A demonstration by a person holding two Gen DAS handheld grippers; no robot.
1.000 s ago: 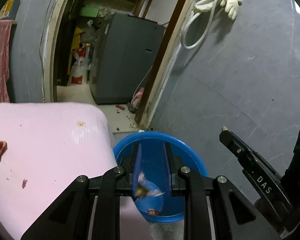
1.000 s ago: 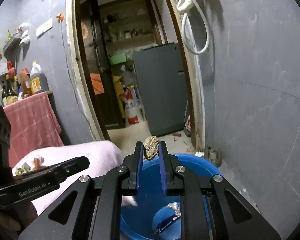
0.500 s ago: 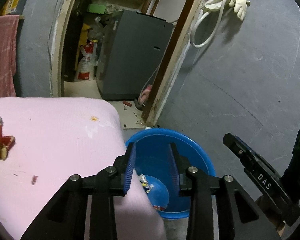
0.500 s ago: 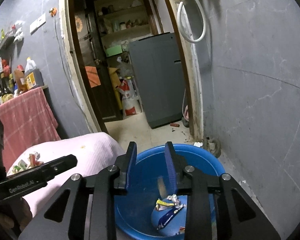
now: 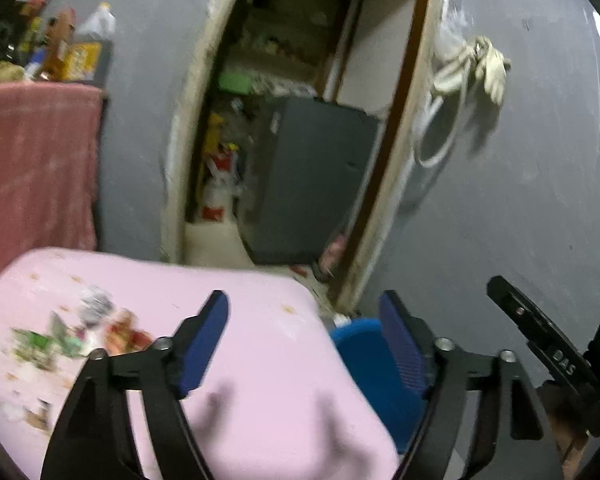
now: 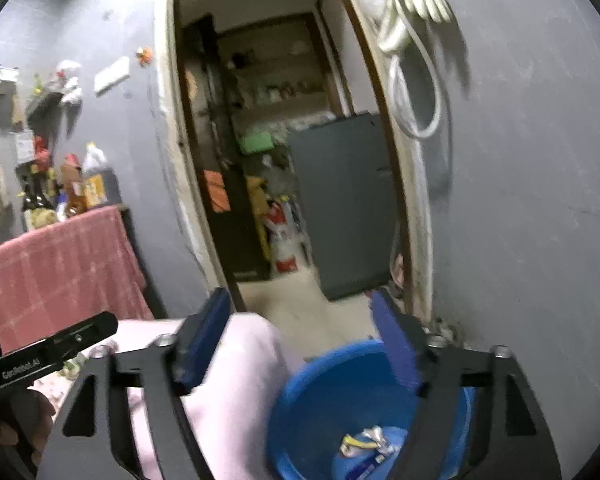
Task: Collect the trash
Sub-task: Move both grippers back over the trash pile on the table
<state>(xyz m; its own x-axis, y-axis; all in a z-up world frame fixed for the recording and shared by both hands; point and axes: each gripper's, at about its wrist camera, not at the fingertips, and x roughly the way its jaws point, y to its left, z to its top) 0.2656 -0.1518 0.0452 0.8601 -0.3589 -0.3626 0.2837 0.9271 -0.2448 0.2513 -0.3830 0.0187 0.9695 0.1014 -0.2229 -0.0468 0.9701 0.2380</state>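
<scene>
A blue plastic tub (image 6: 324, 392) stands on the floor beside the pink-covered table (image 5: 260, 360); crumpled wrappers (image 6: 364, 442) lie in its bottom. My left gripper (image 5: 304, 336) hangs over the table's right corner, its jaws opening with nothing between them. Several scraps of trash (image 5: 60, 336) lie on the pink cloth to its left. My right gripper (image 6: 300, 334) is above the tub's near edge, jaws opening and empty. In the left wrist view the tub (image 5: 364, 356) shows past the table's corner, and the right gripper's body (image 5: 540, 348) sits at the right edge.
An open doorway (image 6: 284, 160) leads to a room with a grey cabinet (image 6: 340, 208). A grey wall (image 6: 520, 200) with a hung hose and glove (image 6: 412, 20) stands right. A red cloth (image 6: 60, 272) covers a shelf of bottles at left.
Both grippers opened from shut; the wrapper and the brown lump they held dropped into the tub. The left gripper swung left and up over the pink table; the right rose slightly.
</scene>
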